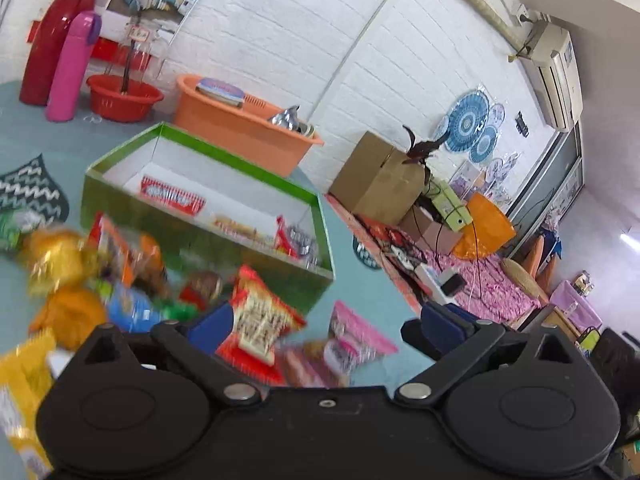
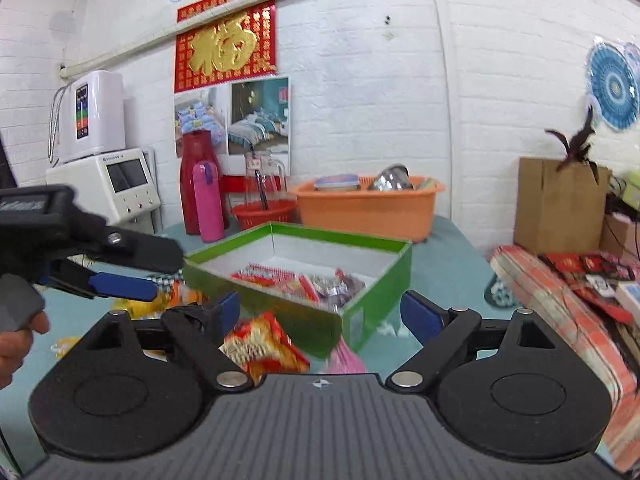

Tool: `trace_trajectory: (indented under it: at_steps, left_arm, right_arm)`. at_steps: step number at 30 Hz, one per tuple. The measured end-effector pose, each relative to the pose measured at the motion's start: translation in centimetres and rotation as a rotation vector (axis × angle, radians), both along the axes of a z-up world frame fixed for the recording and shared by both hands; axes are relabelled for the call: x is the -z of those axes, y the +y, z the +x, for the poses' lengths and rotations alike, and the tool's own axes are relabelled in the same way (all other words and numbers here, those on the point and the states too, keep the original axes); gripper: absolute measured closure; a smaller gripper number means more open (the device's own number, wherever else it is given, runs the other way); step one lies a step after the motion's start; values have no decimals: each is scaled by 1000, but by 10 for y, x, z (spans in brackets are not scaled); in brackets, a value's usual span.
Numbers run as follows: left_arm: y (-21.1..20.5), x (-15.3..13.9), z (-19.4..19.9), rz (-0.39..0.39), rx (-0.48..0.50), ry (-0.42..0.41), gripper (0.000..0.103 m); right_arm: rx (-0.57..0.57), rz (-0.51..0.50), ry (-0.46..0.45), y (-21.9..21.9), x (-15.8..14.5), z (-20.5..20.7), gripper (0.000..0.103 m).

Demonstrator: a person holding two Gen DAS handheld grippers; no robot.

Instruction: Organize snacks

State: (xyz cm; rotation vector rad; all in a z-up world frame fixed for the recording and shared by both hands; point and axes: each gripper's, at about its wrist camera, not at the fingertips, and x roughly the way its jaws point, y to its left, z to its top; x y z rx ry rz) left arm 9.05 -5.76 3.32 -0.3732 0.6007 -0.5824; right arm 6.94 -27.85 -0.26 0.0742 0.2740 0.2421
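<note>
Green cardboard box (image 2: 304, 272), white inside, on teal table (image 1: 40, 152); several foil snack packets lie in it. Red crinkly packet (image 2: 264, 344) lies loose before it. Right gripper (image 2: 320, 312) spread wide, empty. Left gripper (image 1: 324, 324) spread, pinching nothing.

"福" on red wall hanging (image 2: 226, 36)

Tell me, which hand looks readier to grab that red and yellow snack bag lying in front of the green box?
Probably the left gripper: open, with the red and yellow snack bag beside its left finger. The right gripper is open too, the bag nearer its left finger. Close call.
</note>
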Motion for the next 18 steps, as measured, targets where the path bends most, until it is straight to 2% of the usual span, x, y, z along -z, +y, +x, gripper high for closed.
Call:
trace_trajectory:
  at_steps: [3, 6, 11, 12, 13, 14, 17, 18]
  left_arm:
    - [3, 18, -15, 0, -1, 42, 0]
    - [7, 29, -22, -8, 9, 92, 0]
    - [12, 28, -27, -10, 8, 85, 0]
    - [12, 28, -27, -13, 11, 85, 0]
    - [12, 28, -26, -15, 14, 87, 0]
    - [11, 30, -27, -15, 18, 90, 0]
    - [5, 36, -26, -6, 43, 101, 0]
    - [3, 38, -27, -6, 55, 106, 0]
  right_arm:
    - [-2, 49, 74, -5, 15, 4, 0]
    - [2, 35, 88, -3, 23, 14, 0]
    - [41, -4, 106, -2, 33, 37, 0]
    - [38, 2, 117, -3, 36, 40, 7]
    - [33, 8, 140, -5, 39, 43, 20]
    - [27, 17, 156, -6, 41, 43, 46]
    - [27, 55, 158, -15, 43, 30, 56]
    - [30, 69, 161, -18, 43, 25, 56]
